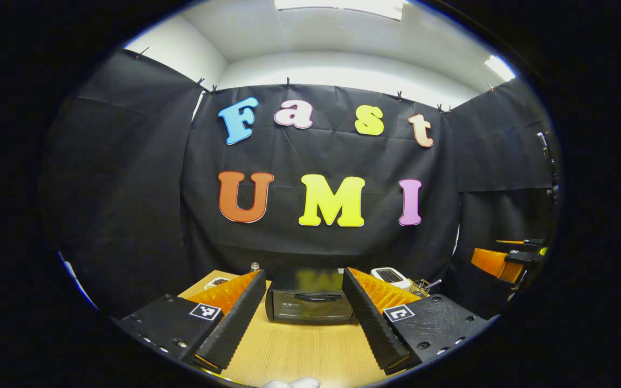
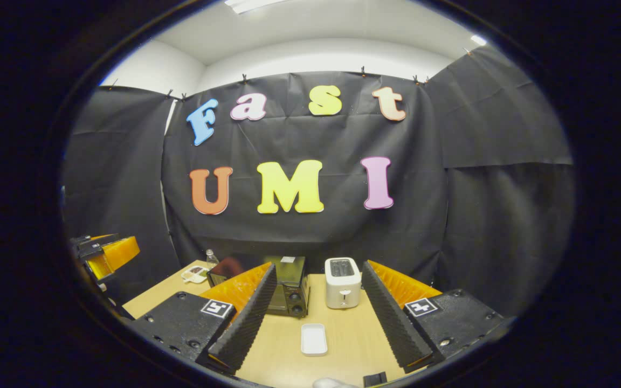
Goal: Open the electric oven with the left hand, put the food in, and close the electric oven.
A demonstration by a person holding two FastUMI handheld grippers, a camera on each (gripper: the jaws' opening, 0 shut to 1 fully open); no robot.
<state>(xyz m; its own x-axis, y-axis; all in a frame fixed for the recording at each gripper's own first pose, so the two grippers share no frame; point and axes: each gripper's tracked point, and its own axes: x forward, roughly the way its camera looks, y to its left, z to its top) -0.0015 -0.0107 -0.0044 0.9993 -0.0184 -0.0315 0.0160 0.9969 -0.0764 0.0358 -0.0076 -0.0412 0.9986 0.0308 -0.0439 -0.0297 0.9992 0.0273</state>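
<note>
Your left gripper (image 1: 302, 318) hangs above the wooden table (image 1: 299, 350) with its fingers spread apart, and the electric oven (image 1: 310, 302) sits straight ahead between them, door shut. Your right gripper (image 2: 316, 318) is likewise spread wide, with a white rectangular dish (image 2: 314, 339) lying on the table between its fingers (nothing touches it) and a white toaster (image 2: 342, 282) just right of the oven. A small tray of food (image 2: 194, 274) and a bottle (image 2: 211, 257) stand at the far left corner beside the black cloth wall (image 2: 477, 215).

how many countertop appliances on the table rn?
2: the electric oven, door shut, at the table's back left in the right gripper view, and a white toaster standing just right of it. More may sit hidden behind the tongs.
</note>
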